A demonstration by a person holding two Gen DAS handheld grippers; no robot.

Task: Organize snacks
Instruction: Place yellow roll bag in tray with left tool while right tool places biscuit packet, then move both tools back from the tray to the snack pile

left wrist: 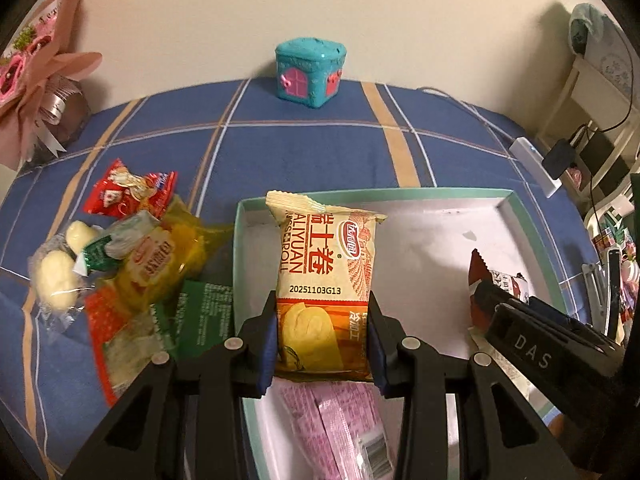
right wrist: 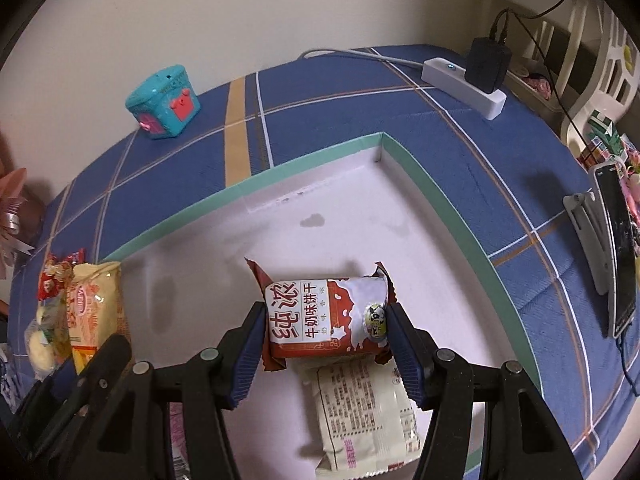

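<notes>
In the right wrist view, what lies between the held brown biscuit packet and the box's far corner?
Nothing: only the bare white floor of the box, lightly stained, stretches from the biscuit packet to that corner, as the right wrist view shows.

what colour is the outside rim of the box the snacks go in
Mint green on the box rim, white inside; clearest in the right wrist view.

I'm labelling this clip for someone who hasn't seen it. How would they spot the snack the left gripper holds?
Find the green-rimmed box on the blue plaid cloth. Over its left end, the left gripper pinches a cream swiss roll pack. Unlike the brown biscuit pack in the right gripper, it shows yellow cake and a printed date code.
</notes>
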